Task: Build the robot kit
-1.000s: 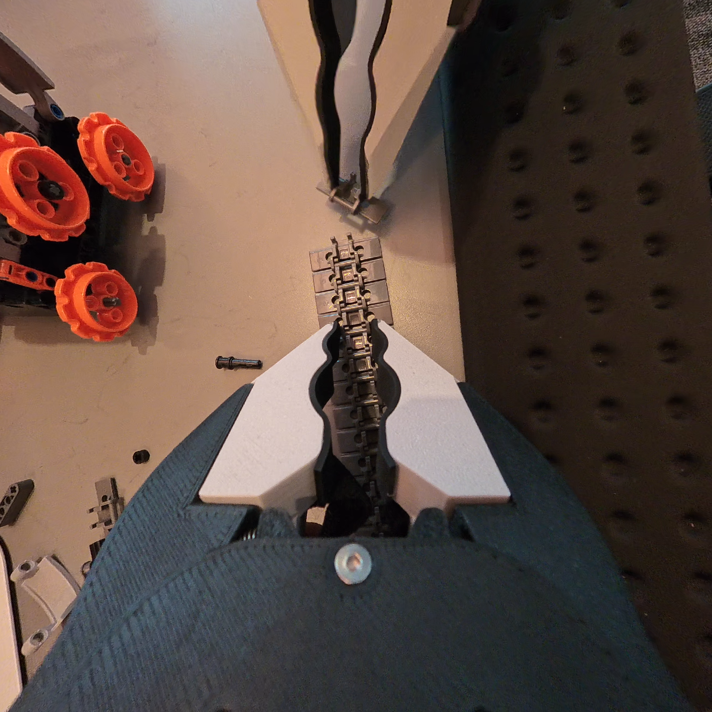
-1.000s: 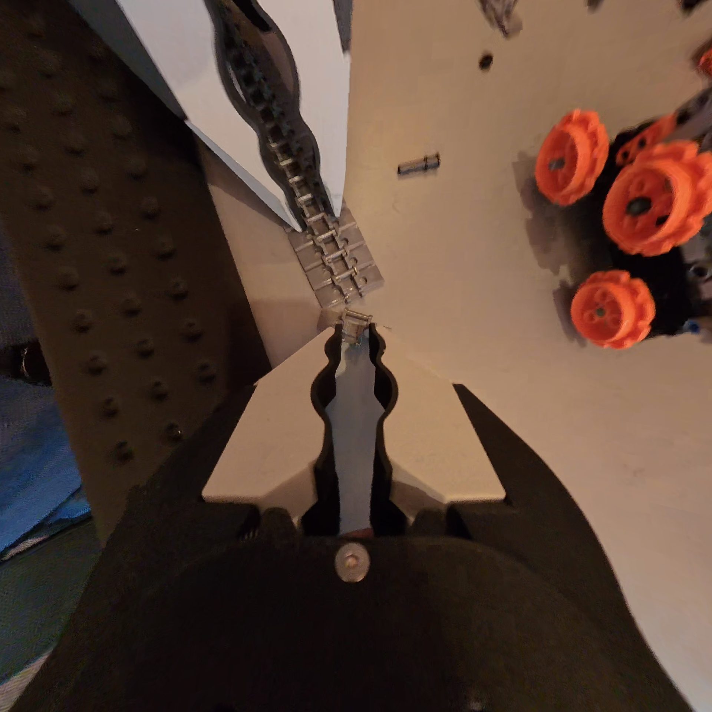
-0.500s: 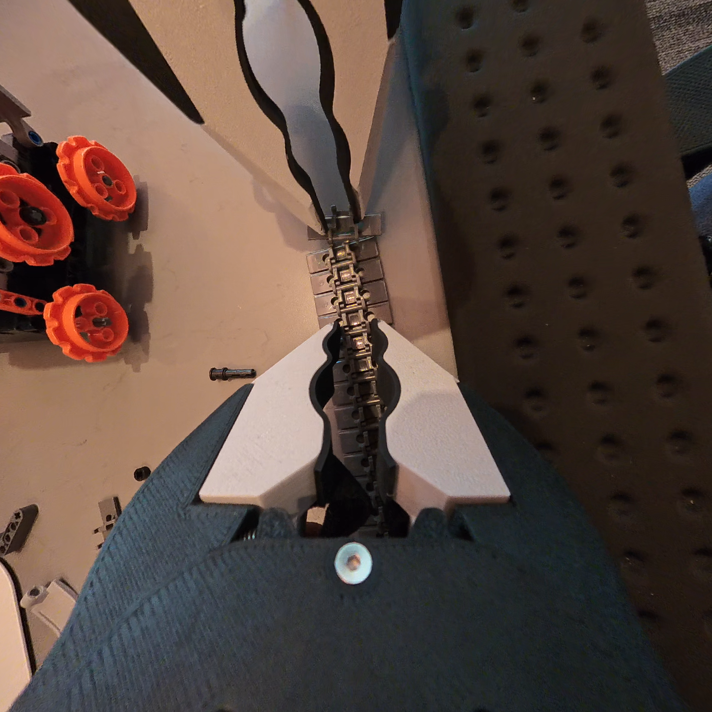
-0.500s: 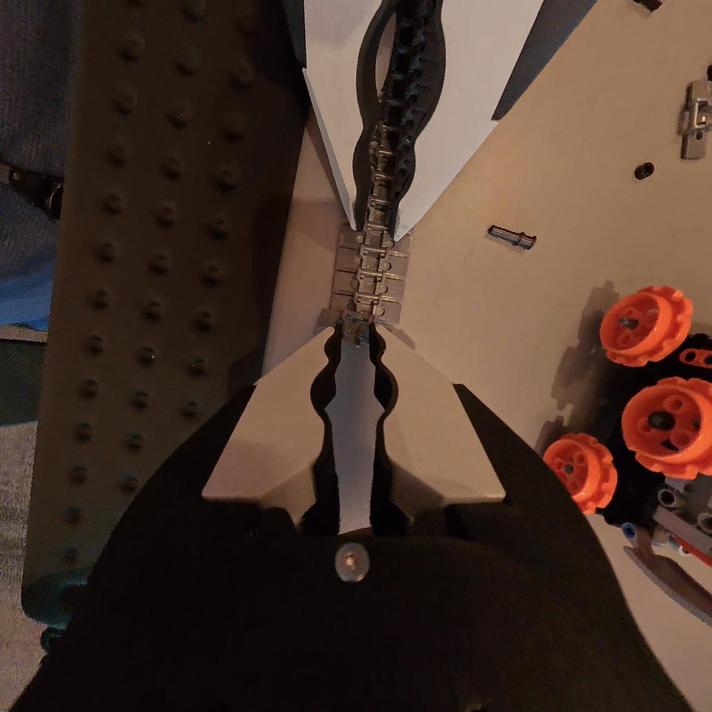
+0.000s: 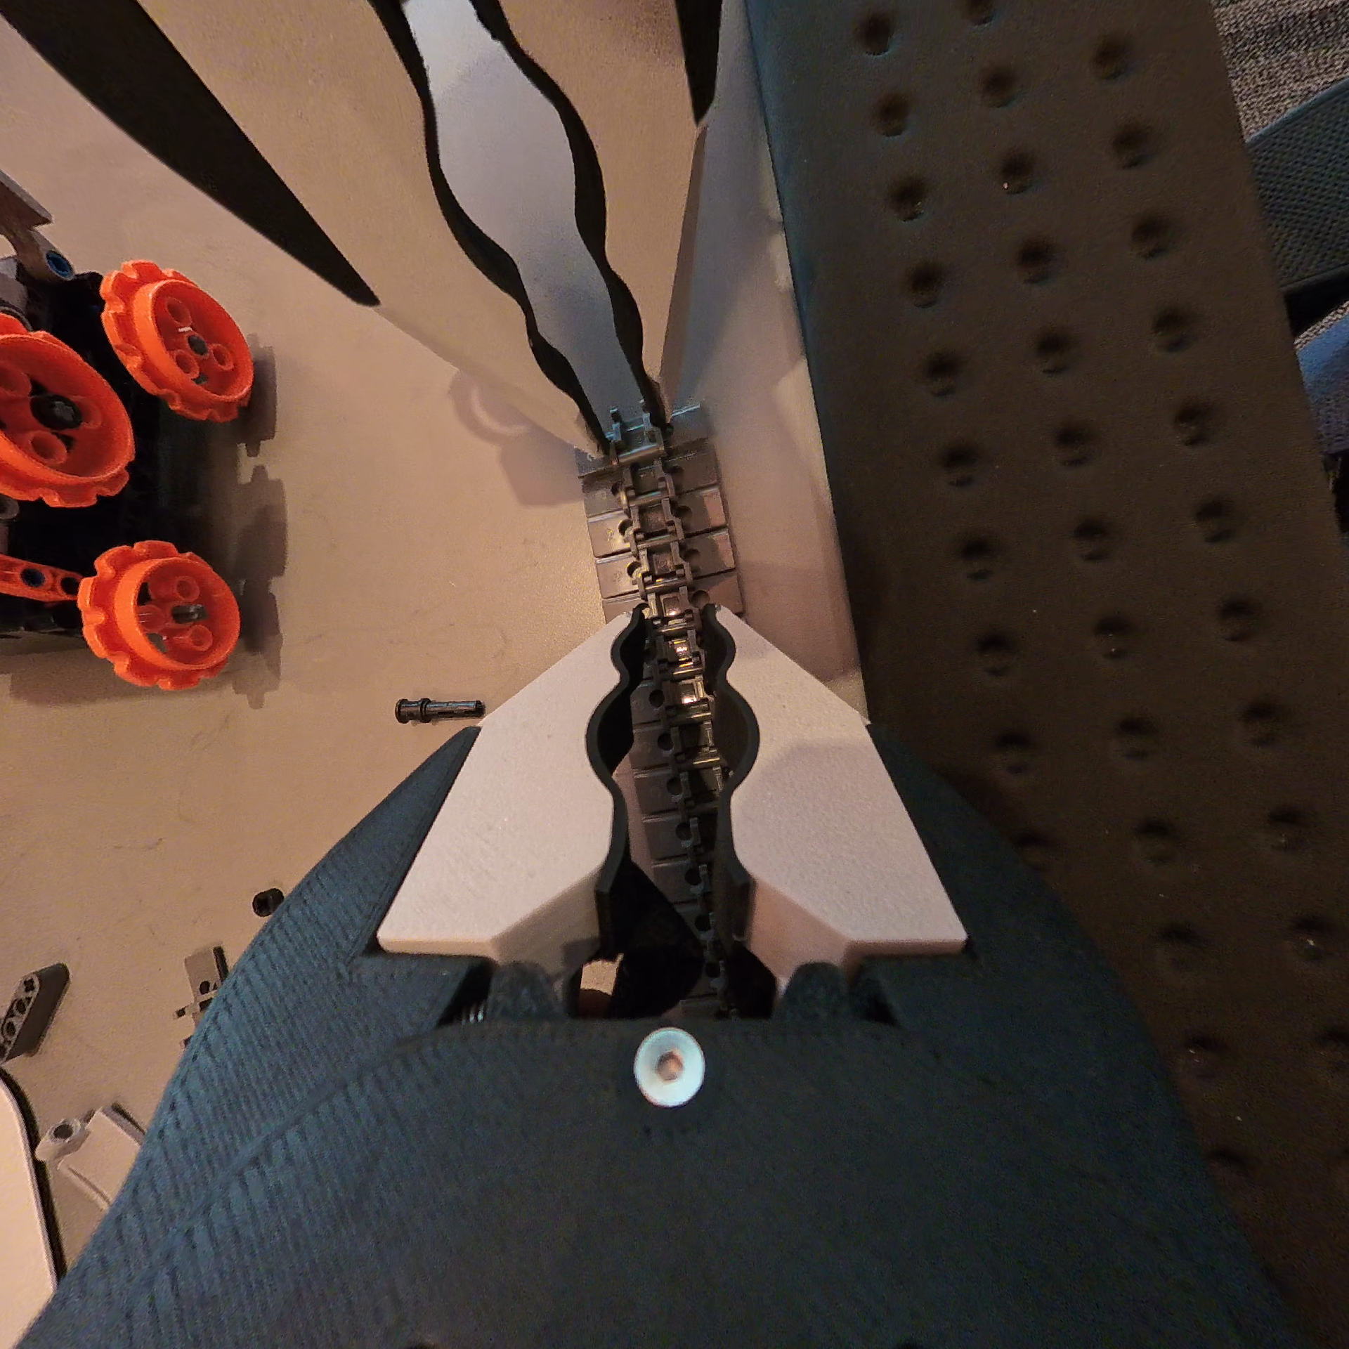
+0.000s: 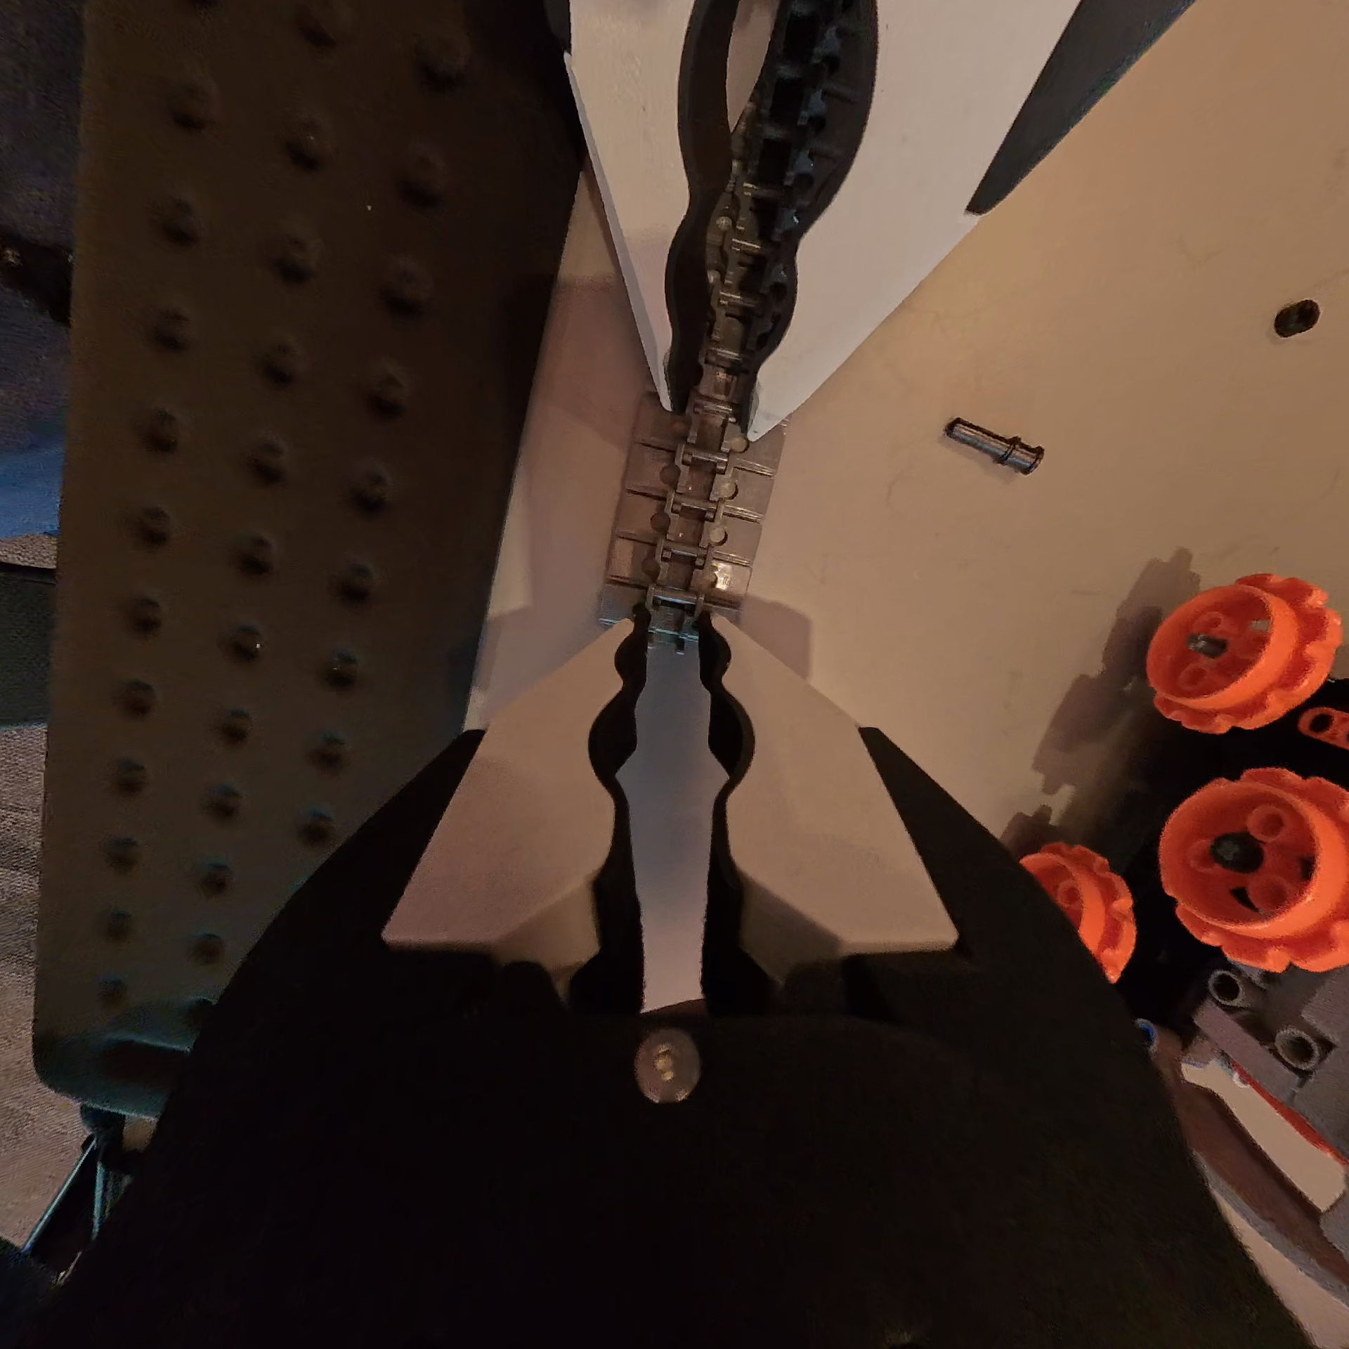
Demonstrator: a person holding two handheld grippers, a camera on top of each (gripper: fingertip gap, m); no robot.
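A dark grey tread chain [image 5: 660, 540] of linked plates runs between my two grippers near the table's edge. My left gripper [image 5: 675, 617] is shut on the chain, which runs back between its fingers. My right gripper [image 6: 675, 624] is shut on a single grey link [image 6: 675, 633] at the chain's [image 6: 686, 511] free end, touching the last plate. The right gripper also shows in the left wrist view [image 5: 635, 409], tip to tip with the left. The left gripper shows in the right wrist view [image 6: 719, 398].
A black vehicle model with orange sprocket wheels [image 5: 164, 613] [image 6: 1248, 876] stands on the beige table [image 5: 328, 766]. A small black pin [image 5: 438, 708] [image 6: 996, 445] lies near the chain. Small grey parts [image 5: 201, 978] lie at the left. A dark studded mat [image 5: 1095, 584] [image 6: 255, 474] borders the table. Some 5 cm of space lies between my two pairs of fingers. The small black pin [image 6: 996, 445] is about 6 cm from my left fingertips. It turns up in the left wrist view [image 5: 434, 705] as well.
The right gripper has swung round and brought its single link from a gap away up against the end of the chain held by the left gripper. Both stay shut.
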